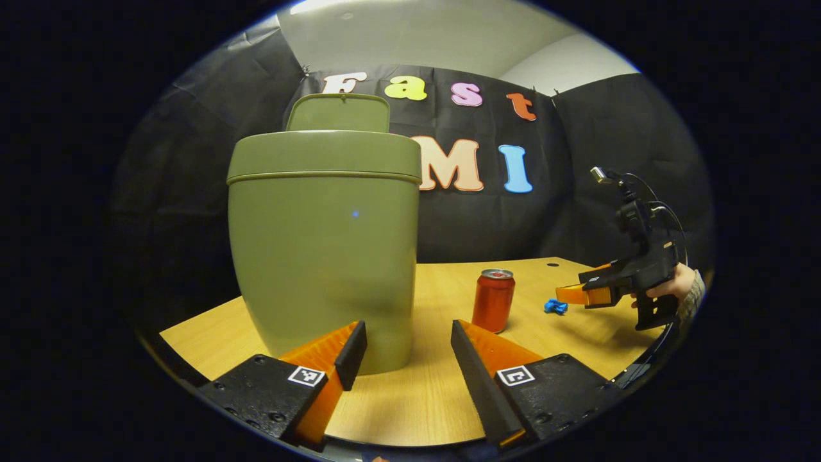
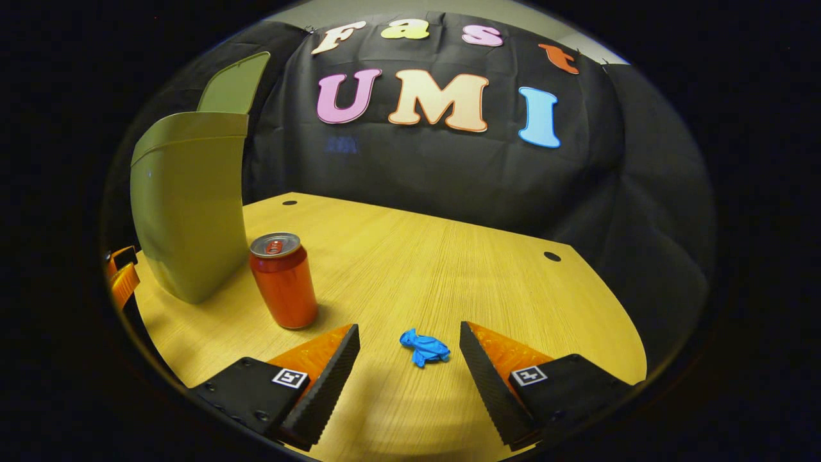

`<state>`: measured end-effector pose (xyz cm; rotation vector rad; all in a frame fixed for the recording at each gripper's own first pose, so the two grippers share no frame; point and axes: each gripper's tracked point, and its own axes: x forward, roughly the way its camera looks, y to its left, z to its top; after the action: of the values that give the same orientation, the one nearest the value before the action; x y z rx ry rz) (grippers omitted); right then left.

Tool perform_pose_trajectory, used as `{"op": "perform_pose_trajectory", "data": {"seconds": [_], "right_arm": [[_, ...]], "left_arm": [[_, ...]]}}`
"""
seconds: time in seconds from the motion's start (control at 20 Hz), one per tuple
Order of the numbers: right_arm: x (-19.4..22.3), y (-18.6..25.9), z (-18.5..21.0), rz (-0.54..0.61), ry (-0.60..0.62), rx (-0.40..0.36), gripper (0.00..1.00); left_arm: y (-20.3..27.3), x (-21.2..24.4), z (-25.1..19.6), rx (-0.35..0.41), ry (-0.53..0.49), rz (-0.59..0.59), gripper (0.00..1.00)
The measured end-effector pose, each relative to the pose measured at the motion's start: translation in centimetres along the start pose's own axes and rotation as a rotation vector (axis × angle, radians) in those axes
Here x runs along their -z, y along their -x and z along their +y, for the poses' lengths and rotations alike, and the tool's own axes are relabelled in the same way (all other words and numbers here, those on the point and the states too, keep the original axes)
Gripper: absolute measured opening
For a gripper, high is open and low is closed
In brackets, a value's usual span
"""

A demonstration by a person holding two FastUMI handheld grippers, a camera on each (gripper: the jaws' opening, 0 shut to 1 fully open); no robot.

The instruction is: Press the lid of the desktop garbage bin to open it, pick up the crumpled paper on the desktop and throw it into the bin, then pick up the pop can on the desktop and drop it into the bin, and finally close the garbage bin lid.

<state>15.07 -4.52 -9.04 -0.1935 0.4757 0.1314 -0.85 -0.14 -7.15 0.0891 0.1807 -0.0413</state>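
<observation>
We take the crumpled paper as our landmark: a small blue wad lying on the bare tabletop. In the right gripper view it sits just ahead of the right gripper, almost on the line between the two fingertips and a touch nearer the right-hand one. Those fingers stand wide apart and hold nothing, and the paper is not touched yet. Its long axis runs roughly across the gap, from finger to finger, so we judge a short push forward and down would bring it between the fingers.

To the left of the paper stands the pop can, upright and well clear of it. Farther left again is the garbage bin, its lid tipped up, so the opening step looks done.

In the left gripper view, the left gripper hangs close in front of the bin, fingers spread and empty, with the can between it and the paper. The right gripper is plainly the nearer one, so we judge the paper pick falls to it.
</observation>
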Motion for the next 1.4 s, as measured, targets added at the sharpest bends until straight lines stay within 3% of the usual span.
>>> {"op": "perform_pose_trajectory", "data": {"seconds": [0.15, 0.5, 0.85, 1.0, 1.1, 1.35, 1.4], "right_arm": [[0.7, -0.8, 0.3, 0.055, 0.007, -0.047, 0.99], [3.1, -4.1, 0.0, 0.204, 0.060, -0.075, 0.99], [3.0, -5.1, -0.6, 0.235, 0.049, -0.065, 0.98], [3.2, -5.2, -0.9, 0.256, 0.040, -0.060, 0.85], [3.5, -5.2, -0.8, 0.275, 0.032, -0.069, 0.71], [3.6, -5.1, -0.2, 0.290, 0.054, -0.087, 0.55], [3.7, -5.0, -0.2, 0.292, 0.061, -0.082, 0.41]], "left_arm": [[0.0, 0.6, 0.8, -0.033, 0.005, 0.001, 0.90], [-0.3, 1.7, 1.9, -0.071, 0.003, 0.019, 0.92], [-0.9, 2.5, 2.6, -0.093, -0.003, 0.041, 0.92], [-1.6, 2.4, 2.5, -0.086, -0.008, 0.034, 0.92], [-2.2, 2.2, 2.5, -0.085, -0.012, 0.030, 0.92], [-2.4, 2.7, 2.7, -0.079, -0.011, 0.044, 0.92], [-2.5, 2.6, 2.7, -0.079, -0.009, 0.040, 0.92]]}}
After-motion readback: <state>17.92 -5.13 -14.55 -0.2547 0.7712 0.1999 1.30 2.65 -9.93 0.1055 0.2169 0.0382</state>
